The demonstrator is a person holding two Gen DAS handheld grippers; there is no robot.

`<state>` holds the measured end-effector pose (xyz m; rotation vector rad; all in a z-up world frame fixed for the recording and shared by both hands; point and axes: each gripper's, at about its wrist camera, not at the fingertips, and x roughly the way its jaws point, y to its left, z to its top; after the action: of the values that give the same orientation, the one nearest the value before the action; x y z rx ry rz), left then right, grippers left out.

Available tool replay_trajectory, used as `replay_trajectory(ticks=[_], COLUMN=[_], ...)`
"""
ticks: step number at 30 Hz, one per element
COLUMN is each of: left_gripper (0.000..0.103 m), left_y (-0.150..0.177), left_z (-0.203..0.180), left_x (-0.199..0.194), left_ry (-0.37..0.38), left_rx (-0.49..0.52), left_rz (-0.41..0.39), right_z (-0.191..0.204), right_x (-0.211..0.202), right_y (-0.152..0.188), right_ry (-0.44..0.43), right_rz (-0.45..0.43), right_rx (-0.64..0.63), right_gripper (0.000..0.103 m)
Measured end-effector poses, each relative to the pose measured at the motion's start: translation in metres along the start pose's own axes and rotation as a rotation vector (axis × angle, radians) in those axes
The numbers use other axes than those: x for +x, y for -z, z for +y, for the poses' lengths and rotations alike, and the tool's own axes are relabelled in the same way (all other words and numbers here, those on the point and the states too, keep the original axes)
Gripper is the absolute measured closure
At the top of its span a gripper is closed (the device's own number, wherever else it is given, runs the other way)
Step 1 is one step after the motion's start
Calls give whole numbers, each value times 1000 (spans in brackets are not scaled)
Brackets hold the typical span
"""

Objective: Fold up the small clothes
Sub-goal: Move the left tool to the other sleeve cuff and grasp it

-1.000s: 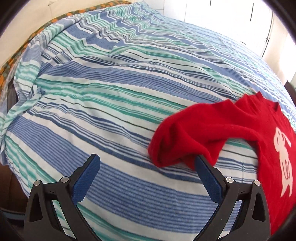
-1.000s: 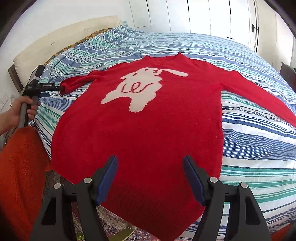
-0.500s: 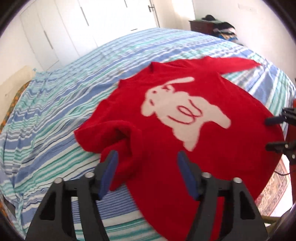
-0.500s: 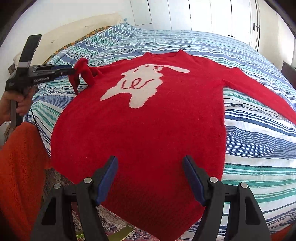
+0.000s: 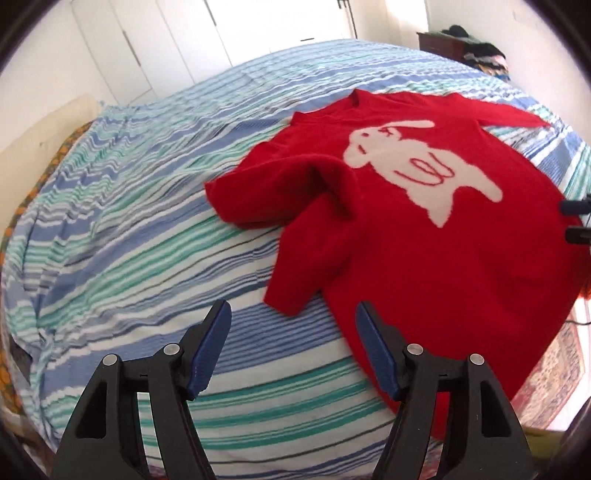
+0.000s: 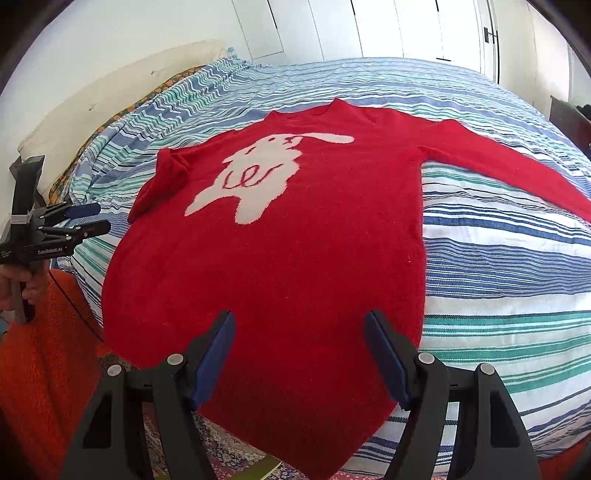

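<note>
A red sweater point(image 6: 303, 251) with a white rabbit design point(image 6: 266, 173) lies face up on the striped bed point(image 6: 498, 258). Its left sleeve point(image 5: 314, 221) is folded in onto the body; its right sleeve point(image 6: 498, 166) lies stretched out to the right. The sweater also shows in the left wrist view point(image 5: 443, 240). My left gripper point(image 5: 293, 317) is open and empty, just short of the folded sleeve's cuff. It also shows in the right wrist view point(image 6: 94, 219), left of the sweater. My right gripper point(image 6: 299, 328) is open and empty over the sweater's hem.
White wardrobe doors point(image 6: 406, 29) stand behind the bed. A cream headboard point(image 6: 110, 96) runs along the left. An orange knit fabric point(image 6: 48, 369) lies at the lower left. A patterned rug point(image 5: 546, 373) covers the floor beside the bed. A dark dresser point(image 5: 454, 40) with clothes stands far right.
My left gripper carried the left sleeve over onto the sweater's body, let it go and drew back, open. My right gripper has barely moved.
</note>
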<state>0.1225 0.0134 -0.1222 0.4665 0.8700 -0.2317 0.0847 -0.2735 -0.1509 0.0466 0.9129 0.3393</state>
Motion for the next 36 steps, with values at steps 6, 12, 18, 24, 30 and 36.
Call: replay_trajectory(ticks=[6,12,18,24,30,36], left_gripper=[67,98,83,55,29,24], left_y=[-18,-14,37,113,137,129], left_z=[-1,104,232,272,265,272], left_x=[46,1,-12,29,29,51], left_ry=[11,366,115,26,43,112], left_rx=[102,-394,-795,-1070,-1187,-1199], left_rz=[67,49,111,212,106,54], right_z=[5,7,4,7,11,18], right_x=[1,-2,6,5,9,14], right_y=[0,1,0,-2,1,2], right_ry=[8,12,-6,-4,12,23], right_rz=[2,-7,12,6,30,46], right_rx=[-12,-27,-12,-11,-39,-74], right_gripper=[31,31,31,31,31,31])
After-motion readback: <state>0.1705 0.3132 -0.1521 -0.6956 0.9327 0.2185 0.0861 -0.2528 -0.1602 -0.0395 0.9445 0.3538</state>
